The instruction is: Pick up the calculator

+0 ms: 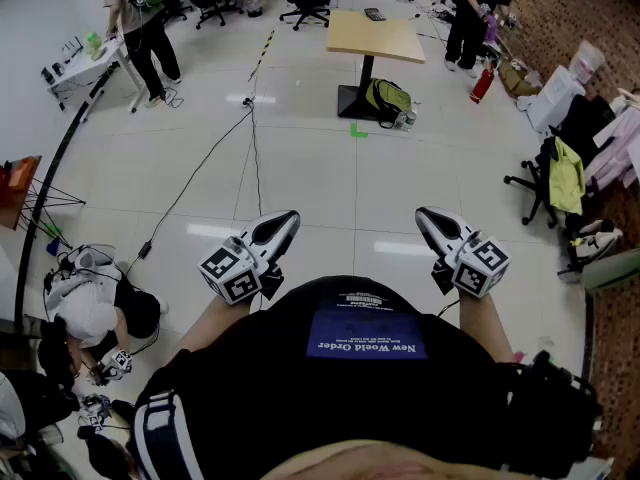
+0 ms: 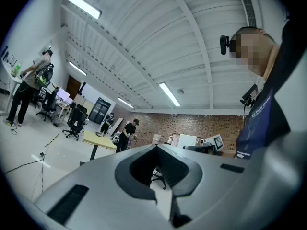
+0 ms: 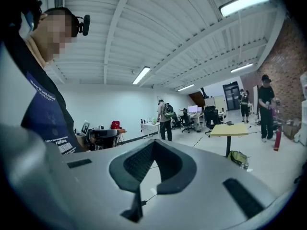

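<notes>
Calculator point(image 1: 375, 14) lies on the far end of the pale wooden table point(image 1: 380, 43) at the top centre of the head view, well apart from both grippers and untouched. The left gripper point(image 1: 288, 218) sits just left of centre and the right gripper point(image 1: 425, 214) just right of centre, both over white floor tiles point(image 1: 340, 183), with the person's dark shirt point(image 1: 365, 358) below them. In each gripper view the jaws are pressed together tip to tip with nothing between them. A green backpack point(image 1: 388, 98) rests at the table's foot, and a black cable point(image 1: 200, 173) trails across the floor at left
</notes>
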`<action>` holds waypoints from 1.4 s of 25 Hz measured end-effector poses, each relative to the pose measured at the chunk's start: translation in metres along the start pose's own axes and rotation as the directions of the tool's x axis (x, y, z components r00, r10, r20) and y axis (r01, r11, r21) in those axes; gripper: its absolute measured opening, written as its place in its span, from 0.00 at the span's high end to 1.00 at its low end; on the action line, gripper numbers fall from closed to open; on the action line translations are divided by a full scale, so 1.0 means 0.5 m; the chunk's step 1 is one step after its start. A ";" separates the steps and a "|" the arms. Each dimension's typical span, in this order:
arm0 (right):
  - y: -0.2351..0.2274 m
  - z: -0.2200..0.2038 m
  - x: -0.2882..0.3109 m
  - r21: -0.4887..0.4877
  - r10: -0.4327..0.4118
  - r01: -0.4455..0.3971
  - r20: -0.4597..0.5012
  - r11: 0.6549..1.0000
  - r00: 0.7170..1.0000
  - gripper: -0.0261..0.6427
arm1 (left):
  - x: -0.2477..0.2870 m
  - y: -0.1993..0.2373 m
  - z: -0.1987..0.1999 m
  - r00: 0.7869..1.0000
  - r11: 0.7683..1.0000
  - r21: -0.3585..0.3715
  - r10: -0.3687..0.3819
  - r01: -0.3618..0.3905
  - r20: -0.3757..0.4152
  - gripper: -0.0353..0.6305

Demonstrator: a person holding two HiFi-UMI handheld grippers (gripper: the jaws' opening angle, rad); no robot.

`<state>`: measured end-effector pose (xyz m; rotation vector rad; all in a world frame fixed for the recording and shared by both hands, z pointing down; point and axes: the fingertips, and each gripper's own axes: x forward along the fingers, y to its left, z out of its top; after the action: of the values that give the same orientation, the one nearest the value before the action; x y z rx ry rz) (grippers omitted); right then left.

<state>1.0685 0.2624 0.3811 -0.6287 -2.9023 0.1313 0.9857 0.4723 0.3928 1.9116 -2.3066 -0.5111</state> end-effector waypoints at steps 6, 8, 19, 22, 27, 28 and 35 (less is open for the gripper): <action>0.039 0.002 0.109 -0.001 0.017 -0.017 -0.011 1.000 1.000 0.98 | -0.070 0.099 0.013 0.999 0.999 -0.026 0.037 -0.037 0.006 0.94; 0.045 -0.002 0.143 -0.001 0.032 -0.032 -0.023 0.999 0.999 0.98 | -0.085 0.127 0.015 0.999 0.998 -0.032 0.050 -0.050 0.005 0.94; -0.120 0.002 0.284 0.009 0.164 -0.164 -0.046 0.987 0.985 0.98 | 0.005 0.263 0.006 0.981 0.980 -0.063 0.192 -0.190 0.016 0.94; -0.216 0.009 0.339 0.020 0.216 -0.216 -0.053 0.976 0.975 0.98 | 0.076 0.312 0.022 0.968 0.967 -0.056 0.250 -0.248 0.029 0.94; -0.366 0.064 0.419 0.004 0.330 -0.330 -0.060 0.944 0.942 0.98 | 0.204 0.368 0.066 0.938 0.940 -0.021 0.341 -0.340 0.061 0.94; -0.394 0.073 0.436 -0.001 0.346 -0.347 -0.055 0.938 0.937 0.98 | 0.227 0.385 0.074 0.932 0.934 -0.024 0.356 -0.355 0.068 0.94; -0.493 0.090 0.526 0.016 0.410 -0.409 -0.044 0.912 0.911 0.98 | 0.315 0.467 0.083 0.919 0.919 -0.038 0.393 -0.392 0.043 0.94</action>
<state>0.7253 0.1461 0.4053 -1.2158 -2.6797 0.1746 0.7230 0.3633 0.4073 1.3761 -2.6025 -0.5430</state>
